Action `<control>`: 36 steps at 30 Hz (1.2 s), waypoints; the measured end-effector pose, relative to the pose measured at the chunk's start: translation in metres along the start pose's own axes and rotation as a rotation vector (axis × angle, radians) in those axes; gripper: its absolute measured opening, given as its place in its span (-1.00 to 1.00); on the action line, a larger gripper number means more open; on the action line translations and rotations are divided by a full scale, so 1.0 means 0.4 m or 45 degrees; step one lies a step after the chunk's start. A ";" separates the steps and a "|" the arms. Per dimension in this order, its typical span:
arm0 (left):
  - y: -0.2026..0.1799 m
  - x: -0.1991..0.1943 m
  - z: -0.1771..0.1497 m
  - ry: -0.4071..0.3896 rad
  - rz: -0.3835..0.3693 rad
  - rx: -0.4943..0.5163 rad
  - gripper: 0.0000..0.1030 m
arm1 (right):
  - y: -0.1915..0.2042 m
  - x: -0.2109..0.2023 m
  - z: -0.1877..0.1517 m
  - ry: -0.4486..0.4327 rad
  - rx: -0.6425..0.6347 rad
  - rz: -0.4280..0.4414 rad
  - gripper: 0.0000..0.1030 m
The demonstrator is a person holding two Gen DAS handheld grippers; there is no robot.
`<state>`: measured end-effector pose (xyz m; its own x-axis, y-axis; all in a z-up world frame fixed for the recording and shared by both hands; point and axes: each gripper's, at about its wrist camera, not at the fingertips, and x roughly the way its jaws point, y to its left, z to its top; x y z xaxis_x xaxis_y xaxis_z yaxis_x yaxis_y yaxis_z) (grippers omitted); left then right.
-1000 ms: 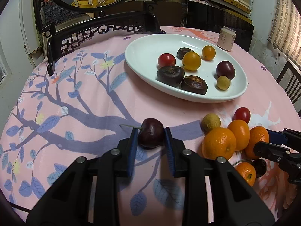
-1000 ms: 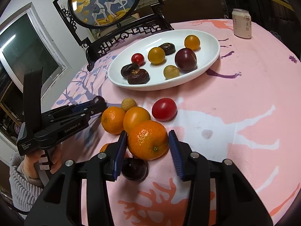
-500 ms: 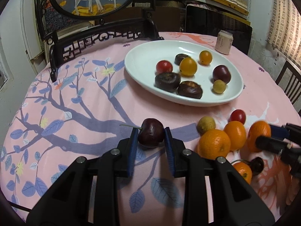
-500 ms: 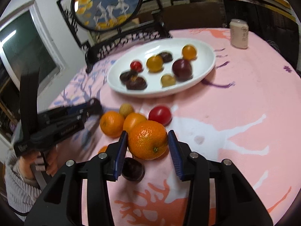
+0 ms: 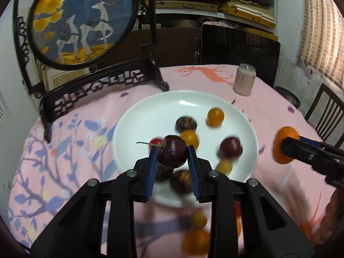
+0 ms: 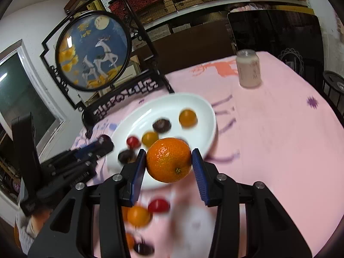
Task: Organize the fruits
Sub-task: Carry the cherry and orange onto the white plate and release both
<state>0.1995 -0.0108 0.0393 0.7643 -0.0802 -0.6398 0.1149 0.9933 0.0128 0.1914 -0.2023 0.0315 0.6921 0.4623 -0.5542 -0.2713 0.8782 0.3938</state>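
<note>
My left gripper (image 5: 172, 157) is shut on a dark red cherry (image 5: 172, 154) with a stem, held in the air over the near side of the white oval plate (image 5: 150, 116). My right gripper (image 6: 168, 163) is shut on an orange (image 6: 169, 162), held above the plate's (image 6: 200, 107) near edge; the orange also shows in the left wrist view (image 5: 284, 147). The plate holds several small fruits: yellow, red, dark purple and brown ones. Loose oranges and a red tomato (image 6: 158, 206) lie blurred on the pink cloth below.
A drinks can (image 5: 244, 79) stands on the table behind the plate. A round deer screen on a black carved stand (image 5: 86, 21) stands at the back left. A chair (image 5: 324, 109) is at the right table edge. Shelves fill the background.
Both grippers have lifted off the table with their fruit and moved forward toward the plate. The loose fruits have dropped low in both views.
</note>
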 end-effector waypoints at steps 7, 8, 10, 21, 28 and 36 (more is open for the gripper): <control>-0.027 0.102 0.011 0.007 0.052 0.015 -0.17 | -0.005 0.129 0.036 0.042 -0.042 -0.080 -0.12; -0.029 0.110 0.007 0.008 0.063 0.025 0.10 | -0.008 0.139 0.034 0.055 -0.054 -0.087 -0.12; -0.033 0.120 0.003 0.009 0.081 0.062 0.27 | -0.013 0.141 0.035 0.040 -0.086 -0.105 0.02; 0.004 0.051 -0.032 -0.019 0.117 -0.013 0.73 | -0.006 0.051 0.019 -0.068 -0.118 -0.121 0.19; 0.046 -0.025 -0.099 -0.024 0.081 -0.102 0.78 | -0.018 -0.028 -0.030 -0.101 -0.078 -0.100 0.19; 0.029 -0.106 -0.181 -0.033 0.082 -0.068 0.86 | -0.057 -0.066 -0.134 0.000 0.003 -0.121 0.19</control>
<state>0.1222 0.0102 0.0110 0.7850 -0.0176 -0.6192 0.0318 0.9994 0.0120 0.1435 -0.2278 -0.0023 0.7149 0.3767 -0.5891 -0.2026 0.9179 0.3410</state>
